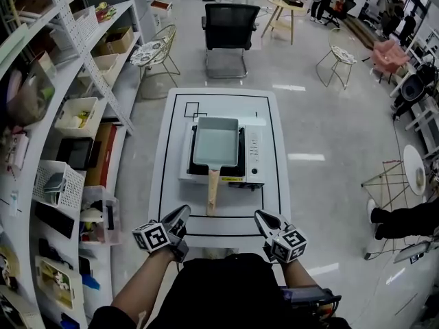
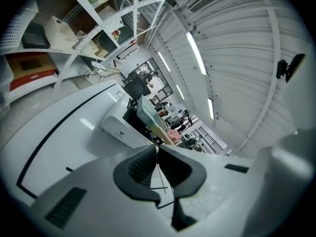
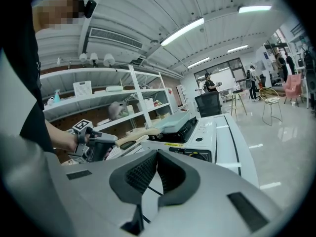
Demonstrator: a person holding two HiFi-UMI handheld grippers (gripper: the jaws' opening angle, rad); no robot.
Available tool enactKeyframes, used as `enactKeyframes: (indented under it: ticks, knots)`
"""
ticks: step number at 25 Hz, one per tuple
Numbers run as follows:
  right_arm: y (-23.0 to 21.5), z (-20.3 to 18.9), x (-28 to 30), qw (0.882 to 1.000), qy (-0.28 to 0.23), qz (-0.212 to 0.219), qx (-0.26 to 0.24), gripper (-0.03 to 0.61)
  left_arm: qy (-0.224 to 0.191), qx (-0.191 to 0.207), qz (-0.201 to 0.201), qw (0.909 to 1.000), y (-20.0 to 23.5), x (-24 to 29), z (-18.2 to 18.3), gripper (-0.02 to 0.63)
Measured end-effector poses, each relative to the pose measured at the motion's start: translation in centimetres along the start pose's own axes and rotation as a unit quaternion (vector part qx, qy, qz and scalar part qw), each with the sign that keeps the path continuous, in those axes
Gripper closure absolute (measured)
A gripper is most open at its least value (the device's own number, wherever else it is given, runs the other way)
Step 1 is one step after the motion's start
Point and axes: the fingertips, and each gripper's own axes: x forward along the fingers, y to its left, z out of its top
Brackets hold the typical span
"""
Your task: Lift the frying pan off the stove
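Left tool: the left tool (image 1: 184,211) hovered low over the near end of the counter (image 1: 272,199), jaws pressed together, nothing between them.
Left tool, own view: the dark pads (image 2: 143,167) met along one thin seam, with only white counter and its black line showing behind them.
Right tool: the right tool (image 1: 262,216) sat level with its partner, jaws likewise together and empty.
Right tool, own view: the pads (image 3: 140,172) touched at the tips, and the left tool showed off to its left, gripped in the person's hand (image 3: 61,138).
Frying pan: the frying pan (image 1: 216,142), rectangular and pale grey-green, sat flat on the stove (image 1: 254,153), ahead of both tools and well apart from them.
Handle: the wooden handle (image 1: 213,189) ran straight back toward the person, and its end lay just ahead of the gap between the two tools, a little nearer the left one, touched by neither.
Stove: the white single-burner unit lay ahead of the tools, its control strip on the right tool's side.
Counter: white, marked with a black outline, stretching away in front of both tools.
Beyond the pan: a black chair (image 1: 230,27) stood past the far end of the counter, straight ahead of the tools.
Left of the left tool: open white shelves (image 1: 75,67) loaded with boxes and baskets.
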Motion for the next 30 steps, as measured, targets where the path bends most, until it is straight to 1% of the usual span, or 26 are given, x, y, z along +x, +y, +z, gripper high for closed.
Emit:
enactKeyframes:
  ticks: [2,5,7,9,10,12,14,16,20,22,25,29,30]
  knots:
    - [-0.2,0.2,0.2,1.0,-0.001,0.005,0.001,0.552,0.008,-0.008,0.0,0.9999,0.0,0.4,0.1,0.585]
    - [-0.6,1.0,0.4,1.0,-0.004,0.011,0.004,0.552,0.018,-0.024,-0.011,0.9995,-0.6,1.6,0.0,0.542]
    - [-0.7,1.8,0.6,1.0,-0.007,0.016,0.012,0.552,0.02,-0.035,-0.013,0.9991,-0.8,2.4,0.2,0.491]
    - [-1.3,1.5,0.6,1.0,-0.004,0.023,0.002,0.552,0.023,-0.058,-0.017,0.9979,-1.0,3.2,0.5,0.426]
    - [-1.7,1.3,0.6,1.0,-0.003,0.025,-0.002,0.552,0.023,-0.081,-0.033,0.9959,-1.4,3.8,0.7,0.402]
    - [-2.4,1.3,0.5,1.0,-0.003,0.027,-0.002,0.552,0.023,-0.133,-0.078,0.9878,-2.6,5.2,1.0,0.365]
    - [-2.8,1.5,0.4,1.0,-0.004,0.028,0.003,0.552,0.028,-0.158,-0.101,0.9818,-3.1,6.4,1.4,0.347]
    - [-3.0,1.7,0.6,1.0,-0.005,0.03,0.008,0.552,0.04,-0.159,-0.111,0.9802,-3.2,7.4,1.7,0.338]
    - [-3.6,1.8,0.2,1.0,-0.006,0.029,0.011,0.552,0.066,-0.138,-0.127,0.9801,-3.8,9.5,1.6,0.333]
    - [-4.2,1.4,-0.3,1.0,-0.005,0.028,0.007,0.552,0.081,-0.139,-0.118,0.9799,-3.8,10.4,1.0,0.333]
    - [-4.8,1.3,-0.4,1.0,-0.008,0.023,0.009,0.552,0.1,-0.142,-0.087,0.9808,-2.7,11.0,0.6,0.333]
    - [-5.7,1.2,-0.7,1.0,-0.008,0.017,0.014,0.552,0.121,-0.152,-0.093,0.9766,-2.8,11.8,0.4,0.335]
    - [-5.9,1.2,-0.7,1.0,-0.008,0.015,0.016,0.552,0.126,-0.153,-0.094,0.9757,-2.8,11.9,0.4,0.351]
